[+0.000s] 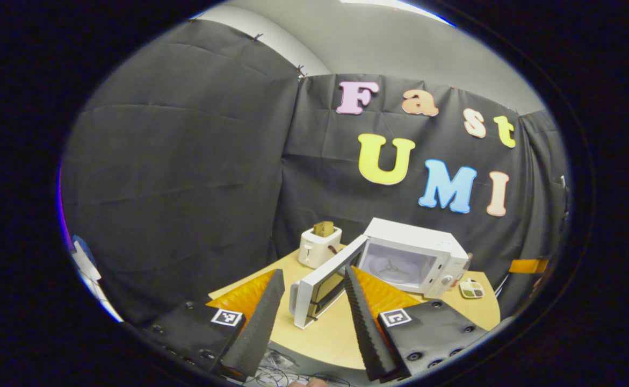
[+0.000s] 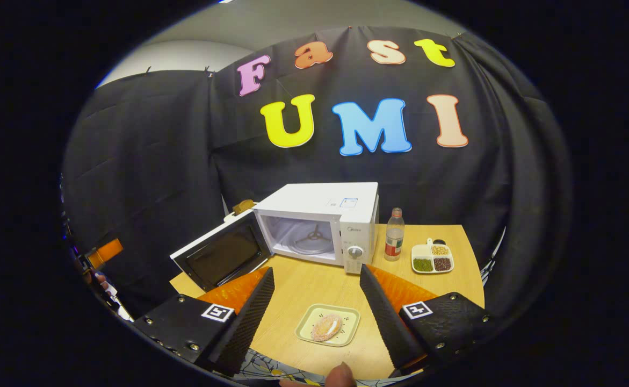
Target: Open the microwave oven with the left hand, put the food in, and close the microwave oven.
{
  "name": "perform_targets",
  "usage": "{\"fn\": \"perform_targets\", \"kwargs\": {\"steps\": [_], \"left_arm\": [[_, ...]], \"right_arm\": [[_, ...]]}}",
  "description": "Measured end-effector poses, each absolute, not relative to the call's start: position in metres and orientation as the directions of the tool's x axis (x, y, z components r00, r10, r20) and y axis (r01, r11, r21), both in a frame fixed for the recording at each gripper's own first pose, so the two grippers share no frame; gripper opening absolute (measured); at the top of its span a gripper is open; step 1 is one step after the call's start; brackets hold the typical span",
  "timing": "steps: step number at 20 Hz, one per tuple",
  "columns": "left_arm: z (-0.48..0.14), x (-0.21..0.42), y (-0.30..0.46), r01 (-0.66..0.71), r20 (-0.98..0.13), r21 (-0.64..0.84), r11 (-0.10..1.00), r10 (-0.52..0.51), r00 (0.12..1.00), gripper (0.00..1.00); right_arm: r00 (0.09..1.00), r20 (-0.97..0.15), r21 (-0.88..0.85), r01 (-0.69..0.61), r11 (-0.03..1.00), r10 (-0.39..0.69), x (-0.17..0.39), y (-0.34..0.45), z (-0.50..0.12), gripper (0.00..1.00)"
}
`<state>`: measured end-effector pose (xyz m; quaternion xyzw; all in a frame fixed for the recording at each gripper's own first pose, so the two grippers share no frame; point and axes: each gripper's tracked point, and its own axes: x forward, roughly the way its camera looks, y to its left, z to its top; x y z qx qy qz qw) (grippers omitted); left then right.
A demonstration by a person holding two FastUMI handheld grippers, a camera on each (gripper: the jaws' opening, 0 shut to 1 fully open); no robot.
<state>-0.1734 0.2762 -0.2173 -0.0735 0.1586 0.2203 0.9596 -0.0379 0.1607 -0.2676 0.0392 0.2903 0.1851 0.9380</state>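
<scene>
A white microwave [image 2: 341,212] stands at the back of the wooden table, its door [image 2: 220,257] swung wide open to the left and its cavity with the glass turntable [image 2: 309,243] bare. In the left gripper view the microwave [image 1: 427,242] lies ahead and its door [image 1: 322,285] stands edge-on between the fingers, farther off. My left gripper [image 1: 311,312] is open and holds nothing. A pale square plate [image 2: 327,324] with a pink doughnut [image 2: 326,327] lies near the table's front edge, between the fingers of my right gripper [image 2: 317,306], which is open above it.
A white toaster [image 1: 319,246] with a bread slice stands left of the microwave. A bottle [image 2: 394,235] and a divided dish of beans [image 2: 432,258] sit to the microwave's right. The wooden table [image 2: 303,290] has bare surface in front of the microwave.
</scene>
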Motion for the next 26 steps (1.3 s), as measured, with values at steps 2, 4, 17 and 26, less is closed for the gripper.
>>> {"fn": "perform_targets", "kwargs": {"steps": [2,4,17,26], "left_arm": [[-0.190,-0.164,0.288,-0.420,-0.269,-0.083,0.903,0.386,0.882,0.80],[-0.178,-0.164,0.296,-0.375,-0.235,-0.066,0.925,0.351,0.906,0.88],[-0.162,-0.122,0.307,-0.188,-0.240,0.037,0.981,0.191,0.952,0.89],[-0.179,-0.071,0.303,-0.233,-0.322,-0.004,0.973,0.219,0.921,0.89]], "right_arm": [[0.742,-0.586,0.176,-0.277,0.945,0.326,-0.037,0.171,-0.302,0.98],[0.710,-0.646,0.175,-0.221,0.960,0.281,-0.040,0.179,-0.338,0.99],[0.439,-0.897,0.040,-0.010,0.999,0.041,-0.061,0.189,-0.546,0.99],[0.381,-0.925,-0.030,-0.072,0.997,0.000,-0.058,0.194,-0.587,0.79]]}}
